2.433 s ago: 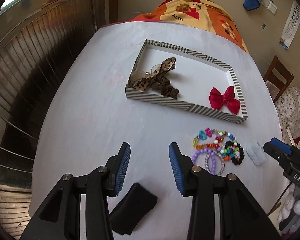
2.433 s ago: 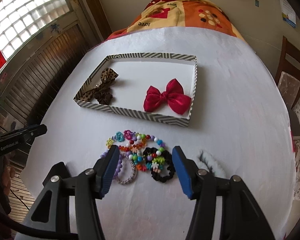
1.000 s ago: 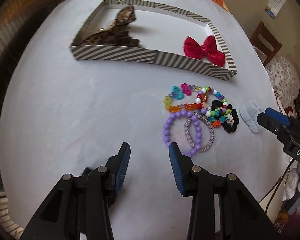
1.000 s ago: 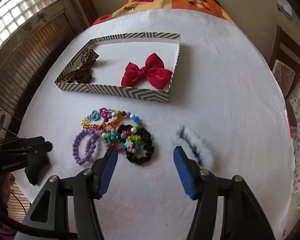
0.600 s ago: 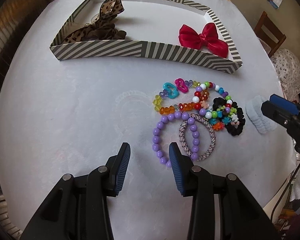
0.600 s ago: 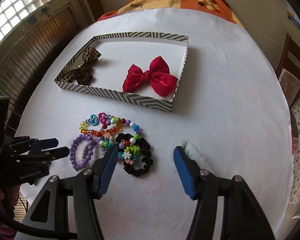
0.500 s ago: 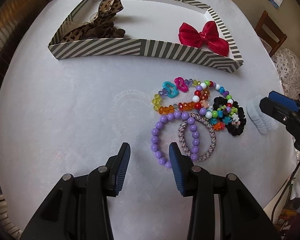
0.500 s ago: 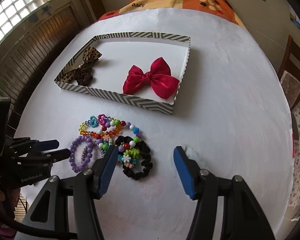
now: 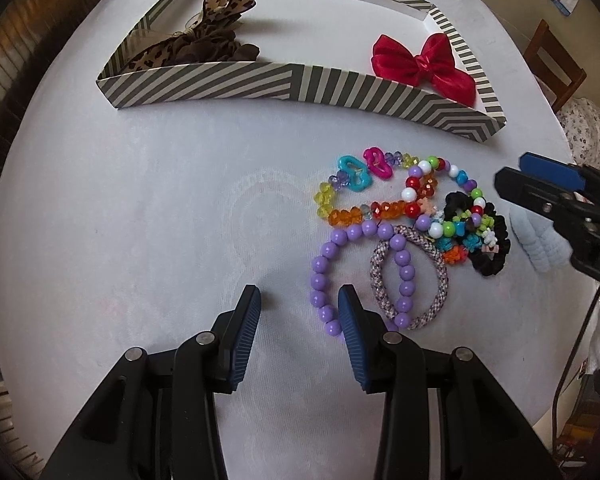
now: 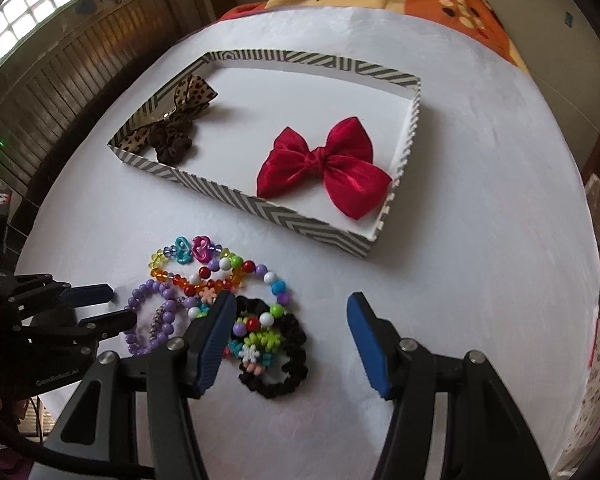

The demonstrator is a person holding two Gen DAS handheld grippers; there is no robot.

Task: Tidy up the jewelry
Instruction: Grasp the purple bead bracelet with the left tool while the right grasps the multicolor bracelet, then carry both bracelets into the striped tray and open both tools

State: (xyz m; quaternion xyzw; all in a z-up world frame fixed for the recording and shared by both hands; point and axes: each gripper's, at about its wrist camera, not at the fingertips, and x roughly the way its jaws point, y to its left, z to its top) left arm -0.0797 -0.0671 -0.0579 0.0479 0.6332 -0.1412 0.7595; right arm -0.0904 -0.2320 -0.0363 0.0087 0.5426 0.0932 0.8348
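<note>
purple bead bracelet (image 9: 340,276) lies beside the gaping, empty left gripper (image 9: 299,295); right gripper (image 10: 290,300), spread wide, straddles a black scrunchie (image 10: 284,360).

Two hand-held grippers share one build: the left gripper (image 9: 299,300) and right gripper (image 10: 291,306) have black plastic arms, silver screws at the pivots and ribbed blue pads (image 9: 245,340); white lettering marks a black body at the frame's lower left.

The right claw (image 10: 290,300) hangs open above a black scrunchie (image 10: 286,354) and beaded bracelets (image 10: 216,272) on the white bench (image 10: 480,240). Beyond, a striped box (image 10: 300,222) holds a red bow (image 10: 326,166).
</note>
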